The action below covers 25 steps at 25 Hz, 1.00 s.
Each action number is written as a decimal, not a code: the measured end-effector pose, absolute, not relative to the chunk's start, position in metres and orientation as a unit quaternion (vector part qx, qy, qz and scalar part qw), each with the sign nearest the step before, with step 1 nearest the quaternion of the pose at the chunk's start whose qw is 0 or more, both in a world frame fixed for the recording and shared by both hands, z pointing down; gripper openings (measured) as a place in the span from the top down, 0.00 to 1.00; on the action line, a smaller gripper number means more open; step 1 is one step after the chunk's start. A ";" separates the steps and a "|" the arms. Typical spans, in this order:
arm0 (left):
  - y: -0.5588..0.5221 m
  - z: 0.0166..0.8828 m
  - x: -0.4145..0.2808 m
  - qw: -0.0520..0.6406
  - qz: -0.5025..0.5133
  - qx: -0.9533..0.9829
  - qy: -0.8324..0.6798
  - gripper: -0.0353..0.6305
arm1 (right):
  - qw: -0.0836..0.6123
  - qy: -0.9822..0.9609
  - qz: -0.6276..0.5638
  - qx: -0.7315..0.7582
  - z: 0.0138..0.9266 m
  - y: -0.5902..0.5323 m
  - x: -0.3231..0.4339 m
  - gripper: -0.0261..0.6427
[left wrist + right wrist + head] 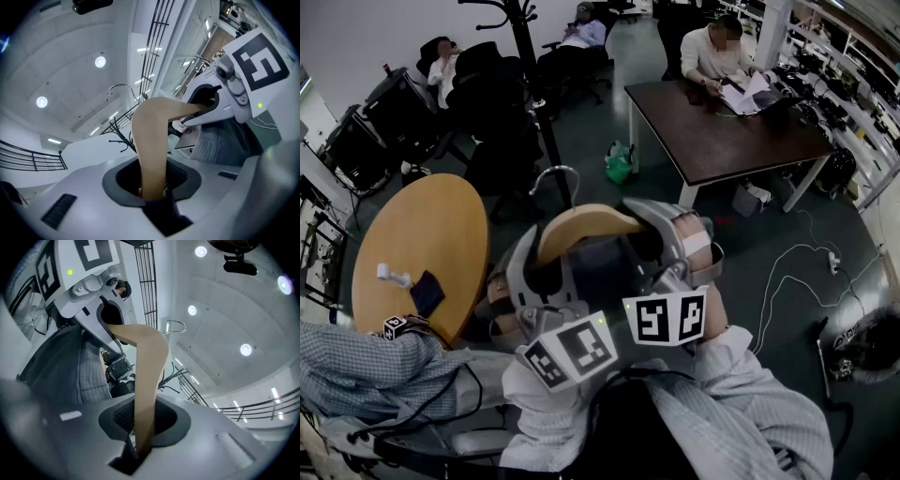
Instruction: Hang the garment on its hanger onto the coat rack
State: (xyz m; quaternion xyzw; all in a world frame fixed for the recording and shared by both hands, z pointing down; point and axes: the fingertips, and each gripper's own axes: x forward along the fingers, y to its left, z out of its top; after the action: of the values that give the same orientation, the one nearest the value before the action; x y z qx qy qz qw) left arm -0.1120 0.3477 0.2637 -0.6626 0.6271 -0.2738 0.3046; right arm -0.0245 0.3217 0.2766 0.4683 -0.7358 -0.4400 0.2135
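In the head view, a curved wooden hanger (581, 225) with a metal hook (555, 174) is held up between my two grippers. A dark grey garment (609, 272) hangs from it. My left gripper (532, 261) is shut on the hanger's left arm (152, 140). My right gripper (673, 236) is shut on its right arm (147, 376). In each gripper view the wood runs straight into that gripper's jaws, at the left gripper (152, 190) and the right gripper (142, 439). The black coat rack (532, 75) stands just beyond the hook.
A round wooden table (412, 244) with a phone and a small white object is at the left. A dark rectangular table (722, 131) with a seated person is at the right. Office chairs and seated people ring the rack. A green bag (619, 161) and cables lie on the floor.
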 end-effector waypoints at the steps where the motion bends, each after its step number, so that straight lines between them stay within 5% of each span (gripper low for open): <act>1: 0.352 0.268 -0.111 0.299 -0.279 -0.664 0.625 0.80 | 0.218 -0.739 -0.433 0.467 0.281 0.326 -0.023 0.89; 25: 0.235 0.267 -0.097 0.306 -0.286 -0.649 0.635 0.80 | 0.202 -0.750 -0.431 0.459 0.283 0.207 -0.010 0.89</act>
State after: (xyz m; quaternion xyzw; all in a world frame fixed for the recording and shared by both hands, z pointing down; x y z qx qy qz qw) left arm -0.0970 0.2349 0.2667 -0.6490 0.6353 -0.2856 0.3062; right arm -0.0101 0.2066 0.2832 0.4591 -0.7503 -0.4308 0.2016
